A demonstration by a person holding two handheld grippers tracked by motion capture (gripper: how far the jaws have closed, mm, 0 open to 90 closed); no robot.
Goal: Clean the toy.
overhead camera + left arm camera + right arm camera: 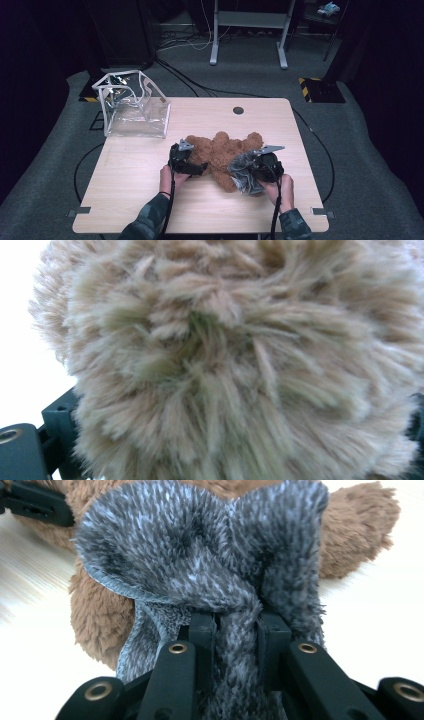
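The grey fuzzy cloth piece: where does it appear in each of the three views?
High view: the grey fuzzy cloth piece lies right of centre, at the right gripper.
Left gripper view: not in it.
Right gripper view: centre, pinched between the jaws.
Shared landmark: the brown plush teddy bear.

**Pale wooden counter and what lies on it**

The rectangular light-wood counter [135, 200] stands on grey carpeted floor [360, 150], with a small round dark grommet hole [238, 110] near its far edge. At the far left corner sits a clear plastic bag with white trim and handles [134, 107], upright and open at the top. Near the middle of the near half lies a brown fuzzy plush teddy bear [225, 150], spread flat on the wood. A grey fuzzy fabric piece [245, 172] rests against the bear's right side, touching it. Two small grey metal brackets [320, 211] sit at the near corners.
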